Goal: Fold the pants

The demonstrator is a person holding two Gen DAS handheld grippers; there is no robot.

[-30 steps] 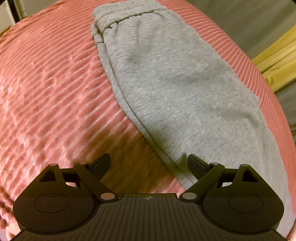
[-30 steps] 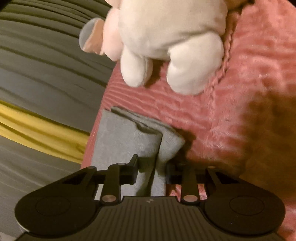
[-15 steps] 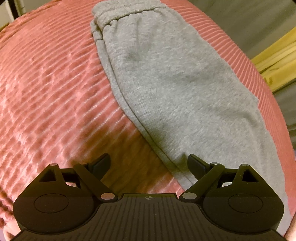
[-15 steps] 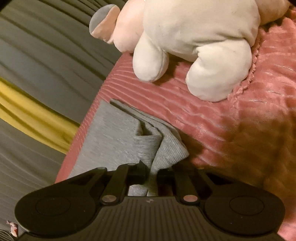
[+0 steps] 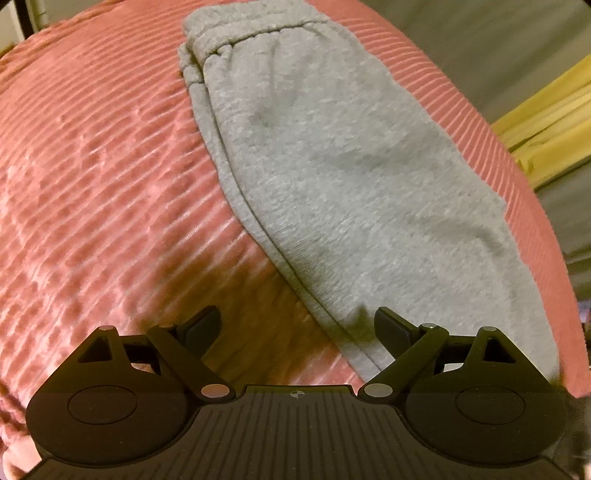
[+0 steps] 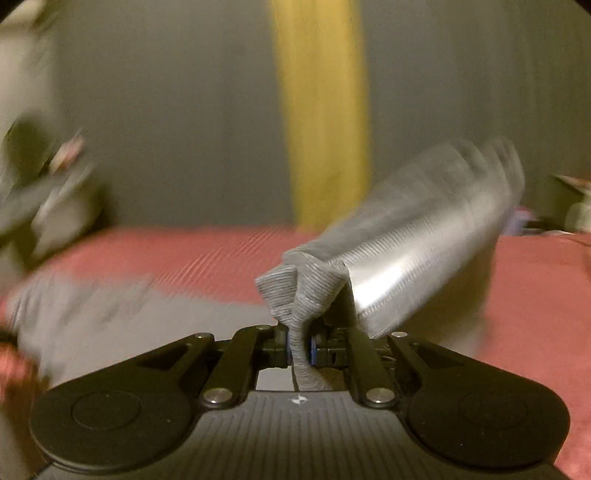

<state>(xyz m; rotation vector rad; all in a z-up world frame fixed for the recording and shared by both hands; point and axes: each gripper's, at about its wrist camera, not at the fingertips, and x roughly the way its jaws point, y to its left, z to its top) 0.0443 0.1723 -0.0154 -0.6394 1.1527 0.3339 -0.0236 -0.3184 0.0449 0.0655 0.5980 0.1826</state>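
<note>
Black ribbed gripper (image 5: 297,325), silver pivots

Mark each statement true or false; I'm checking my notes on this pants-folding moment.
1. The right gripper is shut on grey pants fabric. True.
2. The left gripper is clamped on the pants. False: it is open, holding nothing.
3. The pants lie on a pink ribbed blanket. True.
4. The pants are blue denim. False: grey knit with a gathered waistband.
5. The right-wrist view is sharp. False: it is blurred.
</note>
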